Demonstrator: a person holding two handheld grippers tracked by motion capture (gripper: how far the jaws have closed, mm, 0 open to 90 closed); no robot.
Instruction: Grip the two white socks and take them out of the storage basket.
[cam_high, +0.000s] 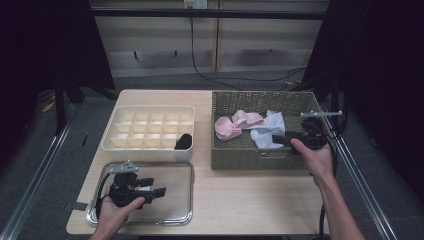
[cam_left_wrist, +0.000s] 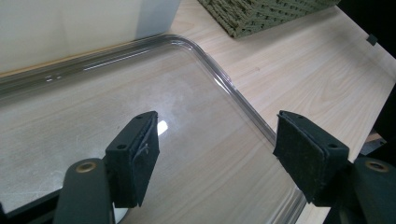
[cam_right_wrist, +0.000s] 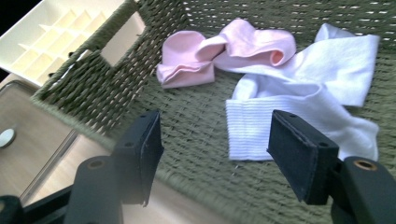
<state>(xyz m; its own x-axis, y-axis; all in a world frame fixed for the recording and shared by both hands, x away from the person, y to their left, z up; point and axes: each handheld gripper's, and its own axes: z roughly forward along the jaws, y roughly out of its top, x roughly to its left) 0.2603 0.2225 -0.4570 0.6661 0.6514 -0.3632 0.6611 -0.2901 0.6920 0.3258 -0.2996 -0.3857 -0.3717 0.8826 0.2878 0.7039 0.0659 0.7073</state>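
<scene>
A green woven basket (cam_high: 220, 150) on the right of the table holds a pink sock (cam_high: 235, 125) and a white sock (cam_high: 270, 131). My right gripper (cam_high: 280, 139) hovers over the basket's near right part, open, its jaws pointing at the white sock. In the right gripper view the gripper (cam_right_wrist: 217, 140) has nothing between its pads; the white sock (cam_right_wrist: 299, 98) lies just beyond them and the pink sock (cam_right_wrist: 219, 51) farther back. My left gripper (cam_high: 156, 186) rests open over a clear tray (cam_high: 182, 202) at the front left. In the left gripper view its jaws (cam_left_wrist: 217, 140) are empty above the tray's rim (cam_left_wrist: 233, 93).
A cream divided organizer (cam_high: 150, 131) stands behind the tray, with a black item (cam_high: 183, 142) in its near right compartment. Bare wood lies between the tray and the basket (cam_left_wrist: 261, 16). The table's front edge is close to both forearms.
</scene>
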